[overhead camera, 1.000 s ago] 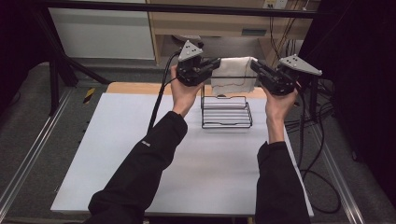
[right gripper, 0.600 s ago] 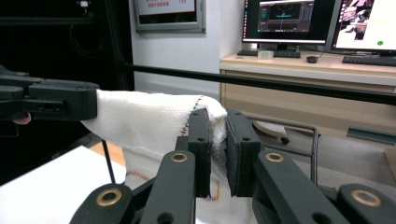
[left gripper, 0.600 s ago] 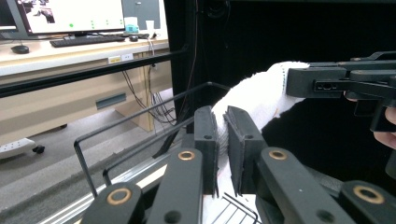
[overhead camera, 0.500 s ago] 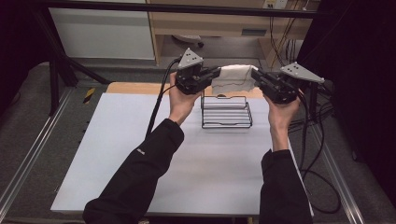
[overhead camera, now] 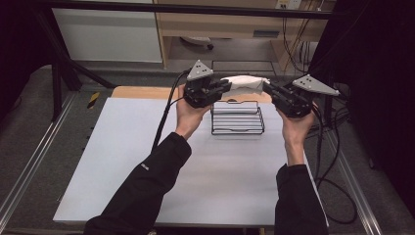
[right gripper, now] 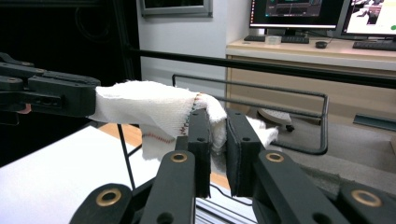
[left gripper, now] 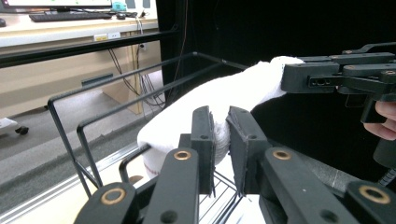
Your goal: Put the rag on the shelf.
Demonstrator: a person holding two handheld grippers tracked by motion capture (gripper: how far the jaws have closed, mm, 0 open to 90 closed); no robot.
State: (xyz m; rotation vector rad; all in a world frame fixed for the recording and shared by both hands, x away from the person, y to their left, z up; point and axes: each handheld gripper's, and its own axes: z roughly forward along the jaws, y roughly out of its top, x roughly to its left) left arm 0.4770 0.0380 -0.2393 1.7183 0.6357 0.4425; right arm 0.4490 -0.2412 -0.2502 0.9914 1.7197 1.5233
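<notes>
A white cloth (overhead camera: 246,83) with red stitching hangs stretched between my two grippers, above the far edge of a black wire basket (overhead camera: 238,118). My left gripper (overhead camera: 226,85) is shut on the cloth's left end; its own view has the cloth (left gripper: 219,100) pinched between the jaws, with the other gripper (left gripper: 345,74) at the far end. My right gripper (overhead camera: 266,88) is shut on the right end; there the cloth (right gripper: 154,109) runs from its jaws toward the left gripper (right gripper: 46,95). Both are held up in the air.
The basket stands at the back of a white table top (overhead camera: 147,161), near a wooden strip (overhead camera: 142,92) along the far edge. Cables (overhead camera: 337,161) trail off to the right. A black frame bar (overhead camera: 195,7) crosses the back, and rails run along both sides.
Both grippers have risen slightly with the cloth and the right one has shifted a little rightward, pulling the cloth more taut above the basket.
</notes>
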